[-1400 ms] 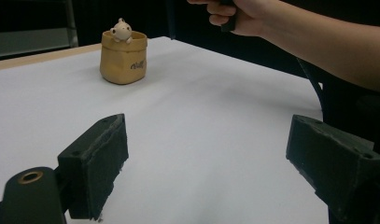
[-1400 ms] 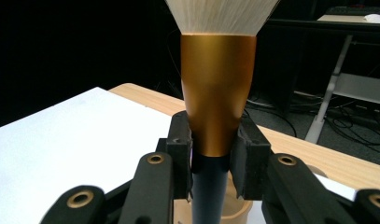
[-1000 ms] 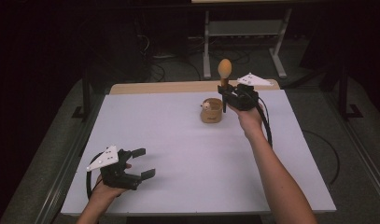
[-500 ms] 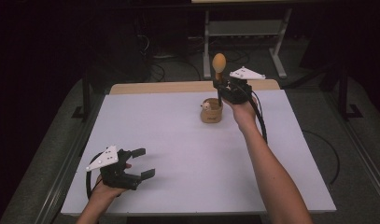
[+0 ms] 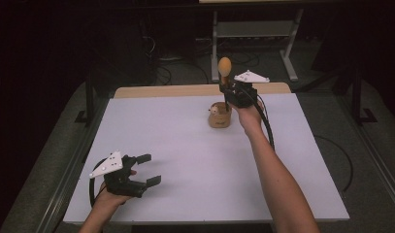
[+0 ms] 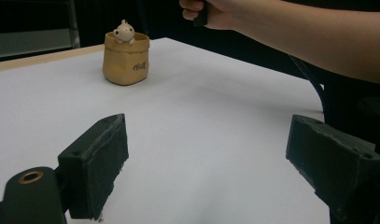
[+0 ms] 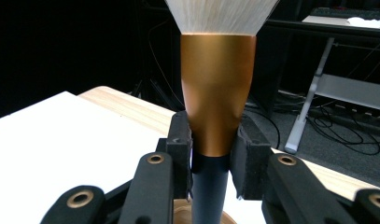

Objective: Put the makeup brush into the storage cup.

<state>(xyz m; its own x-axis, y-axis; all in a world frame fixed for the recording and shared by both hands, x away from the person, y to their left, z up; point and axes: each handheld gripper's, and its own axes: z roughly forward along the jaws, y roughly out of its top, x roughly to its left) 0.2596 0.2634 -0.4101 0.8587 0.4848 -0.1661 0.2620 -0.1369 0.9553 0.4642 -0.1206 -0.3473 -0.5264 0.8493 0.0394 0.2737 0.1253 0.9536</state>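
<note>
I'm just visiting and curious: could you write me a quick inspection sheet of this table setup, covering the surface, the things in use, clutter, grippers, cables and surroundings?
Surface: white table top, wooden strip along the far edge.
Job's things: makeup brush, upright, bristles up; tan holder with a small figure at its rim.
Clutter: nothing seen.
Grippers: right hand-held gripper clamped on the brush just above the holder; left hand-held gripper open, holding nothing, near the front left corner.
Cables: a black cable trails from each.
Surroundings: dark room, metal stand and floor cables behind.

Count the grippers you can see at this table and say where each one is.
2. The left gripper rests open on the near left of the white table. The right gripper is at the far side, shut on a makeup brush above the small tan holder.
</note>
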